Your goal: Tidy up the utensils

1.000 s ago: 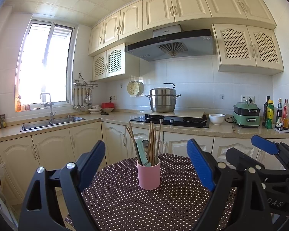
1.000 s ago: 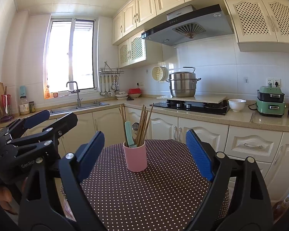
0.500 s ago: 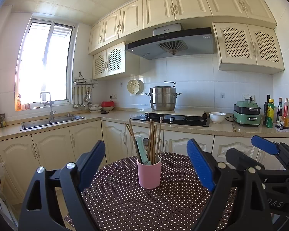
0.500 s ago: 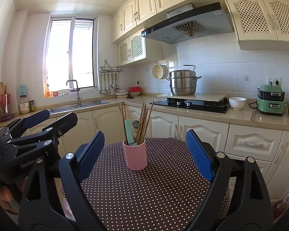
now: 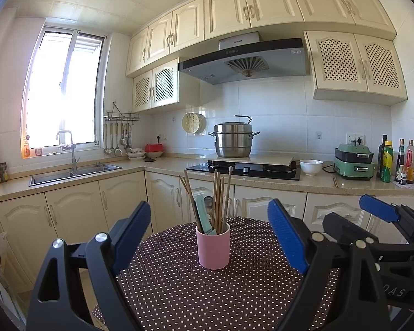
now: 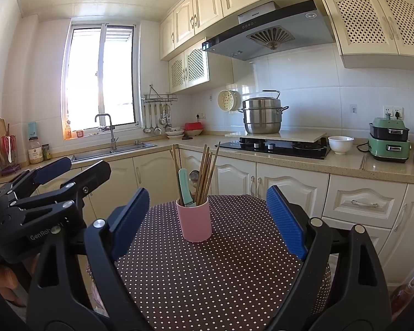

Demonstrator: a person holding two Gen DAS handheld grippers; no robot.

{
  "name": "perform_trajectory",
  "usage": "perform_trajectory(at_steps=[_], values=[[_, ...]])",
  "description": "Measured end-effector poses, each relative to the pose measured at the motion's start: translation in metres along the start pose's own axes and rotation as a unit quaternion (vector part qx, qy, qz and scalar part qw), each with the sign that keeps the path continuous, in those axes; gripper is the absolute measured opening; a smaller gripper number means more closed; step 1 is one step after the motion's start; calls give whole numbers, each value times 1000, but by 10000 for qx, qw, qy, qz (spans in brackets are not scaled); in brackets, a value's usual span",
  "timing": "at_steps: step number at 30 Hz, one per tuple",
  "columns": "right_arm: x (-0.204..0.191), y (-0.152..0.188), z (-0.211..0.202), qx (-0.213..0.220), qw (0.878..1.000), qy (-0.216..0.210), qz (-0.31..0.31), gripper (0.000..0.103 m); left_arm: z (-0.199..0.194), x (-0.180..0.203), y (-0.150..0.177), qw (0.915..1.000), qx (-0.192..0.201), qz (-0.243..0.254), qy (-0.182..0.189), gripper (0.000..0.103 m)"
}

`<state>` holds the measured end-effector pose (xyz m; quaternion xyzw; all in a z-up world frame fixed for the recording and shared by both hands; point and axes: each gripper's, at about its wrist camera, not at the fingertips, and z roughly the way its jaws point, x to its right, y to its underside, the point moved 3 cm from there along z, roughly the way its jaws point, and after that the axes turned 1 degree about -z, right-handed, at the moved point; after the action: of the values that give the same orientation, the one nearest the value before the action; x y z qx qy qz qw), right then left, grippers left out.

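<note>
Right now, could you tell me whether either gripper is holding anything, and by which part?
Nothing is held: the left gripper and right gripper are both open, short of the pink cup.

The cup (image 5: pixel 213 248) is looking pink, and the desk (image 5: pixel 207 298) cloth is showing dark brown with little white dots. The chopsticks (image 5: pixel 219 193) are looking light brown beside a mint green handle (image 5: pixel 202 215). Each gripper is showing black arms and blue pads (image 6: pixel 129 220). The cooker (image 5: pixel 353 161) is glowing green.

"GenRo…" – partly legible on left tool (image 6: pixel 49 176).
</note>
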<state>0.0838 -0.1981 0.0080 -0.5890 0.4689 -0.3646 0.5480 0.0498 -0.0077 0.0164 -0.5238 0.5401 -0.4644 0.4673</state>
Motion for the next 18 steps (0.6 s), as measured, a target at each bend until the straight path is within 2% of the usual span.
perform_trajectory(at_steps=[18], values=[[0,3,2,-41,10000,6,3,86,3,-2,1,10000,-48,-17,20,85]])
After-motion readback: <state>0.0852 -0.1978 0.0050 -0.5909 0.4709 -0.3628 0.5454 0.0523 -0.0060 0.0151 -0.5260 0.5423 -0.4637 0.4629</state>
